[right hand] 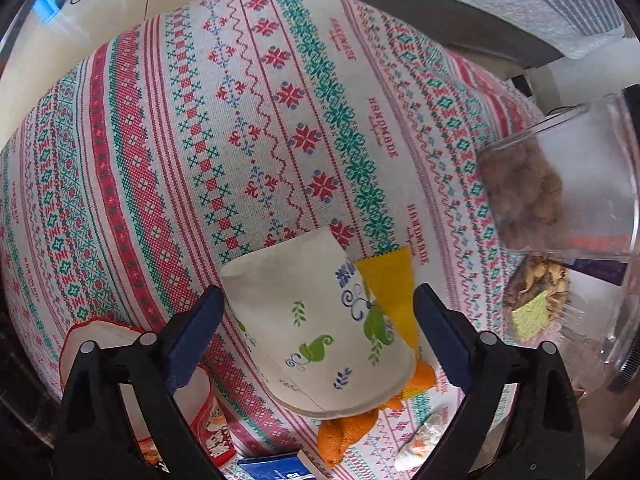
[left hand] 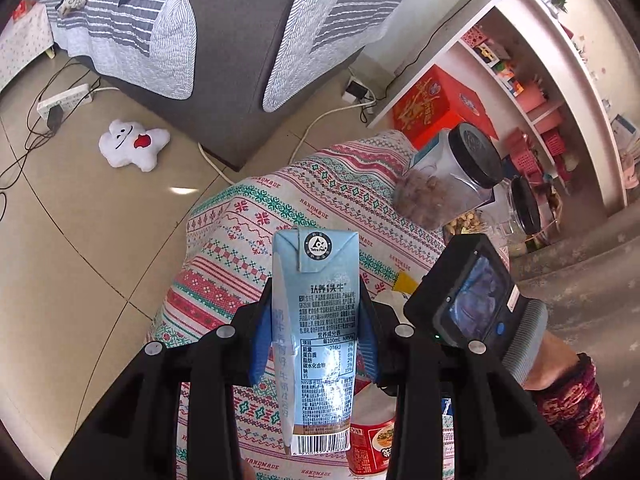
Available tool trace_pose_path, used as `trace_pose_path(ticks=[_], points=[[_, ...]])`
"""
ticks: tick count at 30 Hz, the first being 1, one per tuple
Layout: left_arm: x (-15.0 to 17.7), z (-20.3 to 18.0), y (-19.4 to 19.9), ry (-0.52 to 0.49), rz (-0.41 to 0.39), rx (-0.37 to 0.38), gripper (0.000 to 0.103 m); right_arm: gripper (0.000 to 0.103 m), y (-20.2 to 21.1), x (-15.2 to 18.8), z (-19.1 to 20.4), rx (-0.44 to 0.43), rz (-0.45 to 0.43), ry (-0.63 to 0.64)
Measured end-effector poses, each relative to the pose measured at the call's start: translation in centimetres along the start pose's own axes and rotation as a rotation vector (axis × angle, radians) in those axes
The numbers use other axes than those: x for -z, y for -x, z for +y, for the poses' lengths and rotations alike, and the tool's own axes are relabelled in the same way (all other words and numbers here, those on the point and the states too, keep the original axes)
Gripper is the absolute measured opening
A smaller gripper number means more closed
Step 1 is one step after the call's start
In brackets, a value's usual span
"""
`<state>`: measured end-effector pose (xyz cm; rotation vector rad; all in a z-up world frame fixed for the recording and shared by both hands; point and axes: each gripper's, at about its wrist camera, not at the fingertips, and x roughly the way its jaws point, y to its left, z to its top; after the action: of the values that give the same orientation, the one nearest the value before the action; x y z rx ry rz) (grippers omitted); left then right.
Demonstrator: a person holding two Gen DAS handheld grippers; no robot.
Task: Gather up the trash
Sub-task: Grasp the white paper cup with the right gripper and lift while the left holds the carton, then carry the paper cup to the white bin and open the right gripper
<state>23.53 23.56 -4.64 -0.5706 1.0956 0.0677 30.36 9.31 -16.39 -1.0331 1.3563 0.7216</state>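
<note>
My left gripper (left hand: 316, 336) is shut on a light blue milk carton (left hand: 316, 320) and holds it upright above the patterned tablecloth (left hand: 256, 208). My right gripper (right hand: 316, 316) is open, its blue pads on either side of a paper cup (right hand: 316, 324) with green and blue print that lies on its side on the cloth. A yellow wrapper (right hand: 394, 292) and an orange peel (right hand: 344, 432) lie against the cup. A red instant noodle cup (right hand: 120, 360) stands at the lower left; it also shows in the left wrist view (left hand: 372, 444). The right gripper's body (left hand: 468, 300) shows in the left wrist view.
Clear jars with black lids (left hand: 460, 172) hold snacks at the table's right side (right hand: 560, 184). A crumpled tissue (right hand: 420, 440) and a blue box (right hand: 276, 468) lie near the front edge. A plush toy (left hand: 132, 144), power strips and cables lie on the floor by the bed (left hand: 224, 40).
</note>
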Motion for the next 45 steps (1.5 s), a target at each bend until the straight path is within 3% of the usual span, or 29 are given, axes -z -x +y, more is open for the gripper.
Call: trace_pose_path(ticks=[1,4,8,13,17,25,31,35,39,45], points=[[-0.1,0.2,0.0,0.006,-0.003,-0.001,0.037,0.075,-0.6,0.0,-0.2,-0.025,0.018,-0.026],[-0.4,0.5,0.2,0.021,-0.016,0.003,0.037,0.065,-0.7,0.6,-1.7,-0.1,-0.009,-0.169],[-0.4,0.6,0.6,0.026,-0.028,0.004,0.037,0.063,2.2,2.2,-4.6,-0.211,-0.14,-0.417],[-0.3,0.6,0.5,0.046,-0.016,0.026,0.037,0.063,5.2,6.1,-9.4,-0.437,-0.274,-0.84],[0.1,-0.1,0.4,0.046,-0.013,0.059,0.037,0.063,7.2,9.3,-12.5,-0.515,-0.403,-1.089],[1.1,-3.2,0.3,-0.006,-0.072,0.126,0.037,0.063,12.7,15.5,-11.7,-0.235,-0.742,-1.197],[2.8,-7.2,1.6,-0.111,-0.227,0.095,0.037,0.063,15.5,20.1,-8.3,0.042,-0.949,-1.208],[4.5,-10.0,3.4,-0.181,-0.364,0.058,0.037,0.063,16.9,23.0,-6.1,0.209,-1.009,-1.206],[6.2,-12.1,4.8,-0.224,-0.461,0.048,0.037,0.063,17.6,25.8,-4.4,0.317,-1.053,-1.225],[8.1,-14.4,5.7,-0.272,-0.523,0.049,0.037,0.063,18.3,29.2,-2.5,0.425,-1.089,-1.264]])
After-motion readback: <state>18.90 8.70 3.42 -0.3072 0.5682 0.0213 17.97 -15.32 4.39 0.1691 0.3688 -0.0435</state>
